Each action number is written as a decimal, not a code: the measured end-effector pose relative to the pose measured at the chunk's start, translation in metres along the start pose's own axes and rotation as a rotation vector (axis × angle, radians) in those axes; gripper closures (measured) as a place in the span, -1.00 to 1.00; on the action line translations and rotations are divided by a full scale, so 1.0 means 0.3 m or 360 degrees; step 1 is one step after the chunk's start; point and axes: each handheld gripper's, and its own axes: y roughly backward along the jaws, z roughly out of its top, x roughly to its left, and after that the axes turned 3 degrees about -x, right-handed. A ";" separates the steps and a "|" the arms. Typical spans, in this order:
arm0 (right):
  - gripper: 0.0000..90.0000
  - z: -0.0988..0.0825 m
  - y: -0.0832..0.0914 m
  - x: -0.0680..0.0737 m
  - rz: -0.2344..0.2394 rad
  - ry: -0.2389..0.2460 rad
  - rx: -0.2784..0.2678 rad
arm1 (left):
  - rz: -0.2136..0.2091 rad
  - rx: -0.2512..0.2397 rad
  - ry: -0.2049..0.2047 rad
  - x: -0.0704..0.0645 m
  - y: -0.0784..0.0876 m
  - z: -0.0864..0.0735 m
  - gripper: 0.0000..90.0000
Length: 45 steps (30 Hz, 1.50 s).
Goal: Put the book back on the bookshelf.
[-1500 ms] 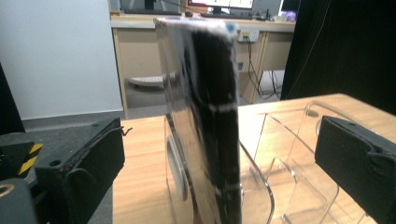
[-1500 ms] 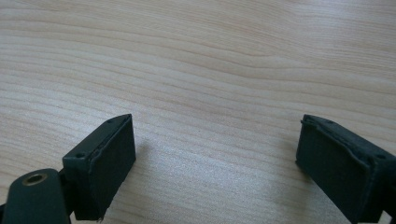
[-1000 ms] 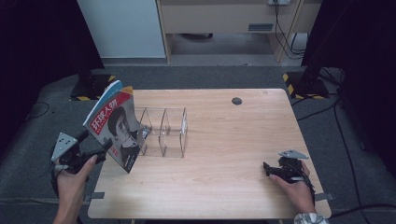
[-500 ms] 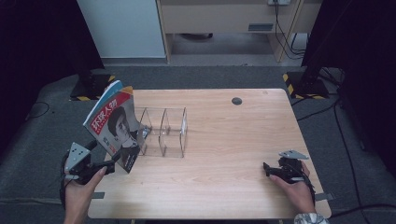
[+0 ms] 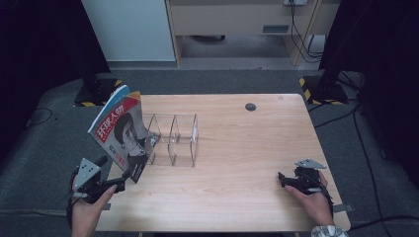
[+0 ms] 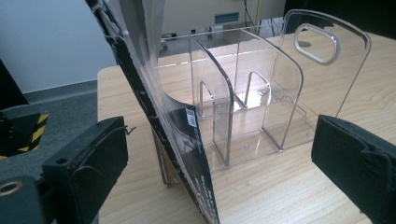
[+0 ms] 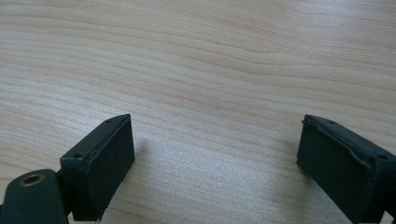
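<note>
leaning against the left end of the clear plastic rack [image 5: 173,139], the magazine [image 5: 121,132] stands tilted near the table's [image 5: 247,163] left edge, its top corner tipping out past the wood. in the left gripper view its glossy cover [image 6: 154,93] bows away from the first divider, so it looks thin, floppy and slick, light enough to lift but likely to sag or slide if pinched at a loose corner. the bottom corner [image 6: 201,196] by the black strip sits between the jaws there, and the stiffer bound edge low down seems the safest place to take hold, squeezing the whole bundle of pages rather than one sheet.

the left gripper [image 5: 129,174] is just beside that lower corner with its jaws spread wide and nothing between them pressed. the right gripper [image 5: 281,178] rests well apart on the right side of the table, jaws also wide apart over bare wood. the rack itself looks rigid but easy to nudge.
</note>
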 end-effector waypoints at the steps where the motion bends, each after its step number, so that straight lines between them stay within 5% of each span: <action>1: -0.75 0.000 0.000 0.000 0.0001 -0.0002 0.0002 | -0.0006 0.0000 0.0000 -0.004 0.003 -0.001 -0.93; 10: -0.76 0.000 0.000 0.001 0.0004 0.0003 0.0004 | -0.0042 0.0023 0.0002 -0.050 0.032 -0.008 -0.90; 16: -0.76 0.000 0.000 0.001 0.0005 0.0002 0.0004 | -0.0127 0.0020 0.0019 -0.090 0.032 0.003 -0.88; 27: -0.76 0.000 0.000 0.001 0.0002 0.0004 0.0005 | -0.0226 0.0064 -0.0074 -0.165 -0.039 0.029 -0.88; 45: -0.86 0.001 -0.003 0.006 0.0015 0.0021 0.0021 | -0.0307 0.0182 -0.0099 -0.239 -0.200 0.043 -0.89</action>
